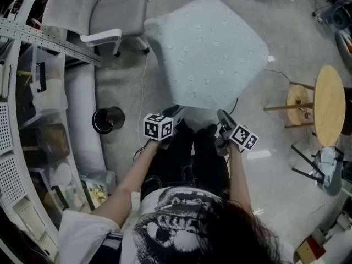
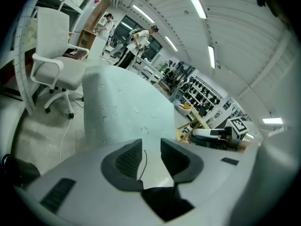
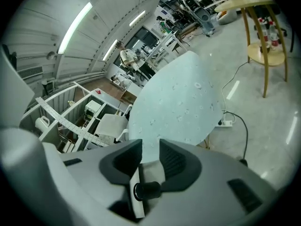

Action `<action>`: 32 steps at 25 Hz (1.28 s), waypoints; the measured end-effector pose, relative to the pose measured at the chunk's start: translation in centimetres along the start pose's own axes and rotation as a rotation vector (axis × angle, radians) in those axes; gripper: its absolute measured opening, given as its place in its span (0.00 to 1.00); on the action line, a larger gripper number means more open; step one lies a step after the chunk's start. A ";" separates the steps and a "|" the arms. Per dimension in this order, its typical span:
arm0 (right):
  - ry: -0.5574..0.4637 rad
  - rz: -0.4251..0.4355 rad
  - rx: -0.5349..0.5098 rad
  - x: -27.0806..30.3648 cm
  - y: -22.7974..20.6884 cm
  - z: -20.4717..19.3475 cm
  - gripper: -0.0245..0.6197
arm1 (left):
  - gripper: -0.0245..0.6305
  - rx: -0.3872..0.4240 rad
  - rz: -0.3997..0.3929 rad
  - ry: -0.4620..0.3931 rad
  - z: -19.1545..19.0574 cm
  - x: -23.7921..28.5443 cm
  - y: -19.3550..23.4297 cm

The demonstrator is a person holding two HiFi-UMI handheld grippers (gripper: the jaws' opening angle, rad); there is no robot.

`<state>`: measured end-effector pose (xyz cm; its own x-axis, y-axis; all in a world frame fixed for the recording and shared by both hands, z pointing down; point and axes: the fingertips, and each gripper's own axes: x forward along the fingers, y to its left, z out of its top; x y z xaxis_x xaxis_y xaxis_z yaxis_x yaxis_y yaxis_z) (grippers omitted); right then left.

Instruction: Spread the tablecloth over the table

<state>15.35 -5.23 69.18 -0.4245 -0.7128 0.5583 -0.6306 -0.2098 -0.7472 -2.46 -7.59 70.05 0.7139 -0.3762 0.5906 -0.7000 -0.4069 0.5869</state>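
While the person stands at the near side of the table, a white office chair (image 1: pixel 104 15) sits at the far left and a black round bin (image 1: pixel 108 120) rests on the floor below it. The left gripper (image 1: pixel 175 110) points at the near edge of the tablecloth (image 1: pixel 209 48); its jaws stand apart with nothing between the pads (image 2: pixel 127 159). The pale blue-green cloth, dotted with small flowers, lies flat over the whole tabletop and hangs down its sides. The right gripper (image 1: pixel 223 115) hovers just beside the same near edge, its jaws likewise spread and empty. A round wooden side table (image 1: pixel 329 106) stands well apart at the right.
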 end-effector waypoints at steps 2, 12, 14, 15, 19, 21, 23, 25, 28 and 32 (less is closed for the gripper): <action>-0.003 0.012 -0.018 0.0 0.8 0.5 0.21 | 0.23 0.007 0.000 -0.003 0.2 -0.3 -0.1; -0.013 0.121 -0.070 -1.7 4.1 2.3 0.21 | 0.23 0.068 0.020 -0.001 -0.4 -2.1 -1.7; -0.016 0.145 -0.074 -2.9 4.4 2.4 0.21 | 0.23 0.101 0.027 -0.010 -0.2 -2.4 -2.7; -0.017 0.156 -0.078 -3.6 4.5 2.4 0.21 | 0.23 0.116 0.032 -0.015 -0.1 -2.6 -3.3; -0.025 0.210 -0.109 -6.6 5.0 2.1 0.21 | 0.23 0.125 0.032 -0.056 -0.1 -3.2 -6.5; -0.024 0.235 -0.136 -8.4 5.2 1.9 0.21 | 0.23 0.104 0.022 -0.082 -0.3 -3.4 -8.7; -0.017 0.254 -0.172 -10.3 5.6 1.4 0.19 | 0.23 0.090 0.006 -0.105 -0.8 -3.6 -11.1; -0.012 0.274 -0.220 -12.1 6.1 1.0 0.19 | 0.23 0.092 -0.009 -0.126 -1.3 -4.0 -13.6; 0.000 0.308 -0.302 -14.6 7.1 0.0 0.19 | 0.23 0.102 -0.039 -0.163 -2.4 -5.0 -17.2; 0.009 0.352 -0.387 -17.7 8.4 -1.1 0.15 | 0.23 0.130 -0.076 -0.211 -3.7 -6.7 -21.3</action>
<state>16.78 6.36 53.42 -0.6583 -0.6897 0.3017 -0.6422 0.3055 -0.7030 7.57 6.62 55.65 0.7623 -0.5002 0.4107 -0.6453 -0.5394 0.5409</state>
